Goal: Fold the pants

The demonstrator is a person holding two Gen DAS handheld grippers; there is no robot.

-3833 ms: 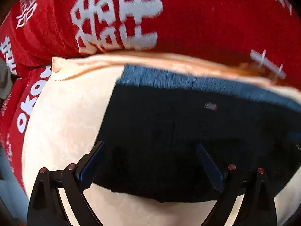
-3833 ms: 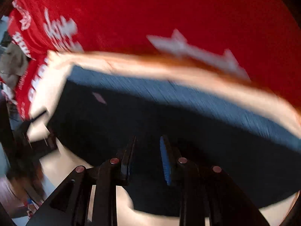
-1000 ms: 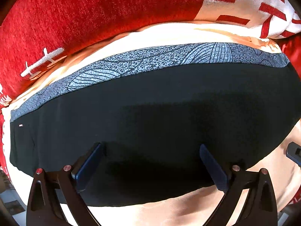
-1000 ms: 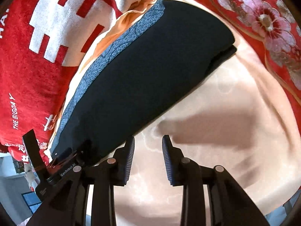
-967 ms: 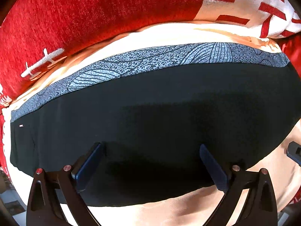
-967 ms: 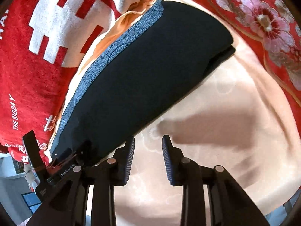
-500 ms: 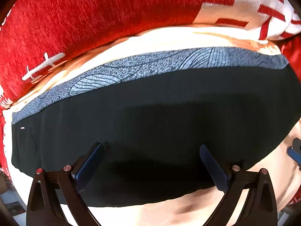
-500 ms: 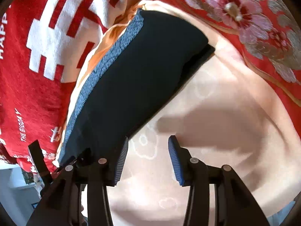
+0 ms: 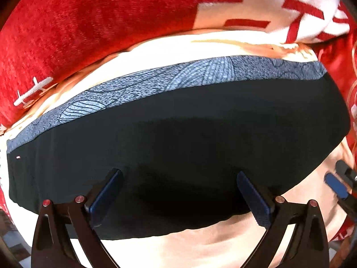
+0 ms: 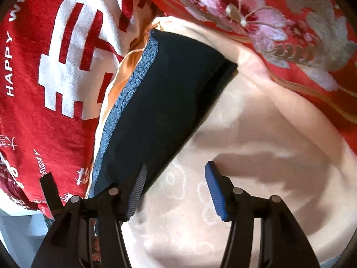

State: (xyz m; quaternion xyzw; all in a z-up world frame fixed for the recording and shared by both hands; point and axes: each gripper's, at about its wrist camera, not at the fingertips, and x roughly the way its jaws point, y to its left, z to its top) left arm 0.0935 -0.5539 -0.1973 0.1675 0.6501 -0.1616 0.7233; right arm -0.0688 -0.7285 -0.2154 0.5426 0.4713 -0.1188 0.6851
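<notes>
Pants (image 9: pixel 178 138), black with a blue-grey patterned waistband (image 9: pixel 156 87), lie folded into a long flat band across a pale peach cloth (image 9: pixel 200 241), which in turn rests on red bedding printed with white characters (image 9: pixel 89 22). In the left wrist view, the left gripper (image 9: pixel 178 196) points straight down over the near edge of the dark fabric, its jaws spread wide with the pants beneath the gap and neither blue pad pinching the cloth. At the far right of that view, a blue pad of the right gripper (image 9: pixel 335 186) shows blurred over the peach cloth, just off the end of the folded pants. The right wrist view shows the pants running diagonally from lower left to upper centre, with a red floral quilt (image 10: pixel 256 17) beyond them at upper right. There the right gripper's jaws are opening: its left pad sits against the edge of the pants, its right pad stands over bare peach cloth, and nothing is clamped between them.
</notes>
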